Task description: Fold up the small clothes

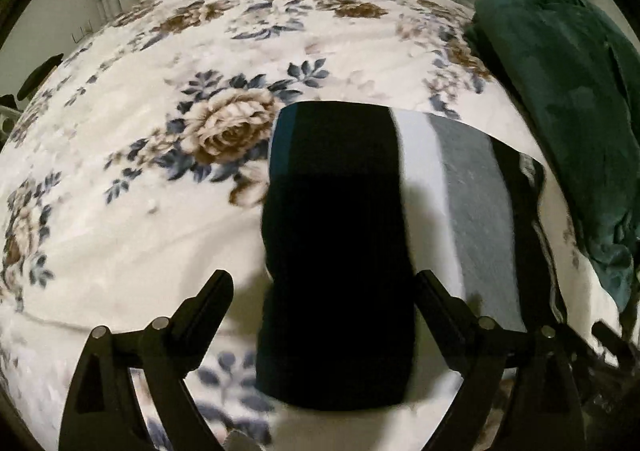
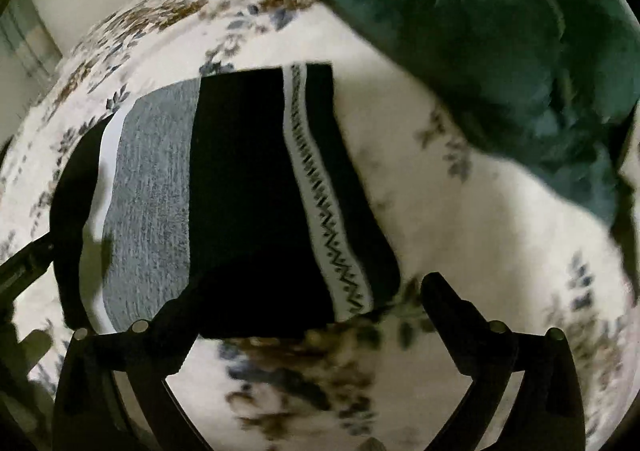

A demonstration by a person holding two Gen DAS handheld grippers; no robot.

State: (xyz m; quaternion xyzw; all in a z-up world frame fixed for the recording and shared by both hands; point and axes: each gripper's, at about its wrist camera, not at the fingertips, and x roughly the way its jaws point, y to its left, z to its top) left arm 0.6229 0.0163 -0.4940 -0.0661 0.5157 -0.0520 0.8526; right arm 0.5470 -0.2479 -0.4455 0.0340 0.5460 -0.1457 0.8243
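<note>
On the flowered blanket (image 1: 120, 231) lies a folded striped garment (image 1: 340, 251), beside a green cloth (image 1: 560, 91). The left gripper (image 1: 324, 291) and right gripper (image 2: 316, 295) both stand wide apart, holding nothing.

A bed (image 1: 120, 243) is carrying everything here, and a cream floral blanket (image 1: 224, 51) with brown roses and blue-grey leaves is covering its top and lying mostly smooth. A folded striped garment (image 1: 340, 235) is resting flat on the blanket, showing broad black, white and grey bands in the left wrist view; in the right wrist view the same garment (image 2: 240, 187) is also showing a narrow white band with a dark zigzag pattern near its right edge. A crumpled teal cloth (image 1: 568, 99) is lying heaped on the blanket beyond the garment's right side, near it, and is filling the upper right of the right wrist view (image 2: 480, 31).
</note>
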